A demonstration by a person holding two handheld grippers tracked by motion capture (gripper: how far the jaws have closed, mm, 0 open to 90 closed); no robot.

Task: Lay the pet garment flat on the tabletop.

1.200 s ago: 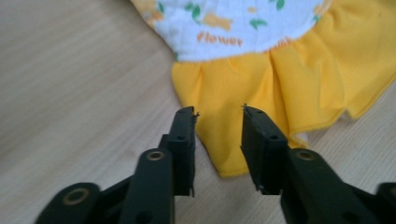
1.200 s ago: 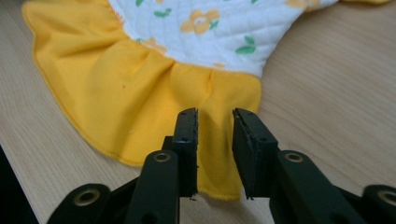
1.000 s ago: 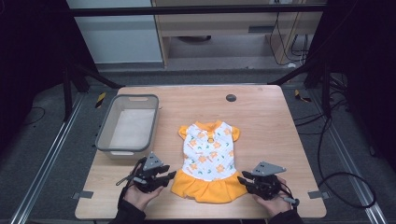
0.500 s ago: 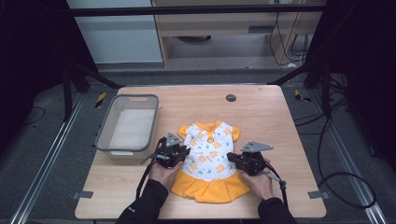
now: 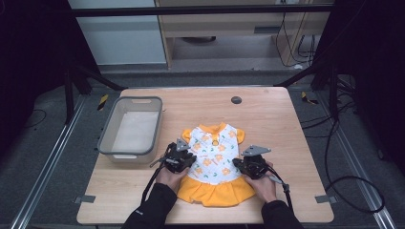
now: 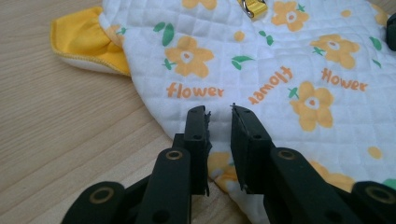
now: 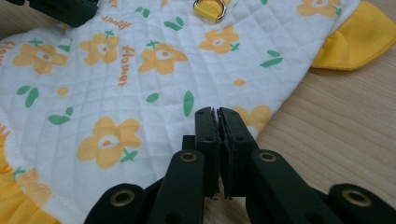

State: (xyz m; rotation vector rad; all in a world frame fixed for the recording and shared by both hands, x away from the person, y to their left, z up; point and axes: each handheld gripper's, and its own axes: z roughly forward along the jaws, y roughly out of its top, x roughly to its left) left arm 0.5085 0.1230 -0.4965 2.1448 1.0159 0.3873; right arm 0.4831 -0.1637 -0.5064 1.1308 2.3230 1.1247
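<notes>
Grey bin (image 5: 130, 130) at table's (image 5: 267, 114) left, white sheet lining its floor. Left gripper (image 6: 219, 122) slightly parted over dress (image 5: 213, 162) edge after closing; right gripper (image 7: 217, 122) clenched at dress edge.

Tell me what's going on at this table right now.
A person works on a small flowered dress lying flat on the wooden table. The left gripper is at one side edge of the dress, its fingers slightly apart. The right gripper is at the other edge, shut. A grey bin stands nearby.

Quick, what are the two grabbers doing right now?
Left gripper: fingers slightly apart over the white quilted flower dress, just been closing.
Right gripper: shut at the dress's edge; grip unclear.
</notes>
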